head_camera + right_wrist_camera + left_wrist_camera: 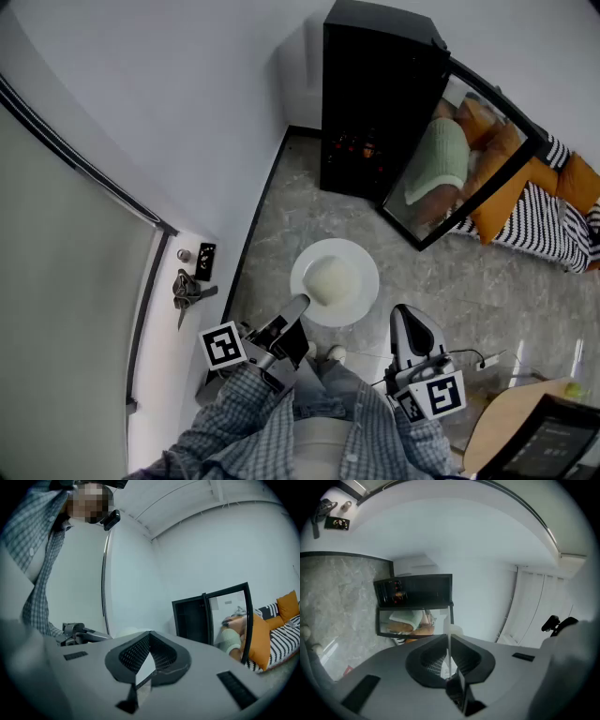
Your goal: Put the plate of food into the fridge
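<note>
A white plate [361, 258] with a pale mound of food [330, 278] hangs over the stone floor, short of the fridge. My left gripper [298, 306] is shut on the plate's near rim. In the left gripper view the rim [448, 645] shows edge-on as a thin white line between the closed jaws. My right gripper [405, 315] is to the right of the plate, shut and holding nothing. Its jaws meet at the tip [150, 633]. The black fridge [375, 103] stands against the wall, its glass door [469, 159] swung open to the right.
A sofa with orange cushions and a striped cover [553, 206] sits right of the fridge door. The white wall and window frame run along the left, with small items on a sill [187, 286]. A wooden table corner [506, 422] and a cable [478, 361] lie at lower right.
</note>
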The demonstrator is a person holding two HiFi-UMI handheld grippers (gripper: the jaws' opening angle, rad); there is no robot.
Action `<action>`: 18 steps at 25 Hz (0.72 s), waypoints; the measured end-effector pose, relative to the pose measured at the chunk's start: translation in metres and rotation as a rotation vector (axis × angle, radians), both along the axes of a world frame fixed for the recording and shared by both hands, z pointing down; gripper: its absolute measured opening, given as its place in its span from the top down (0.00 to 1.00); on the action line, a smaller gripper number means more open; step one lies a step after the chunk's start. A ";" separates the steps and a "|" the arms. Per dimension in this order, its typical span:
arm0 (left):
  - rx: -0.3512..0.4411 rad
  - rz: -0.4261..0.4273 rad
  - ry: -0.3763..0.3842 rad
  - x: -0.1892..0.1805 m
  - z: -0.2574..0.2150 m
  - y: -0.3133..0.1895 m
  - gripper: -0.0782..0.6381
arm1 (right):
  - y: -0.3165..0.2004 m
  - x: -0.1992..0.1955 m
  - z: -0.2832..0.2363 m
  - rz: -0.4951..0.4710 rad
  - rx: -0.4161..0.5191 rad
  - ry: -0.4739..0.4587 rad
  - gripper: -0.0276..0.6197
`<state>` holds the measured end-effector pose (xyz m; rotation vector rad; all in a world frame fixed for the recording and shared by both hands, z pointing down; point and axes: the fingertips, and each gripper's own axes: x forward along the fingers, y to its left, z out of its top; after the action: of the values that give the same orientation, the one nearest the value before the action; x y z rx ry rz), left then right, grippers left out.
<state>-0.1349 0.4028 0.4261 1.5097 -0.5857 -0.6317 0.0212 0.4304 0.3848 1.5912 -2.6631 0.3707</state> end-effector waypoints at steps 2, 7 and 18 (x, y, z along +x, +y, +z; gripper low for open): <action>0.001 0.001 -0.001 0.000 -0.002 0.000 0.86 | -0.002 -0.001 -0.002 -0.010 0.010 0.016 0.95; 0.002 0.005 -0.003 -0.001 -0.001 -0.005 0.86 | -0.011 -0.004 -0.007 0.006 0.012 -0.026 0.95; 0.011 0.033 0.001 -0.005 0.000 -0.016 0.86 | -0.033 0.003 0.014 0.095 -0.249 -0.402 0.94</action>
<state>-0.1400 0.3873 0.4259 1.5269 -0.5566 -0.6110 0.0241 0.3978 0.3992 1.7176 -2.6641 1.0840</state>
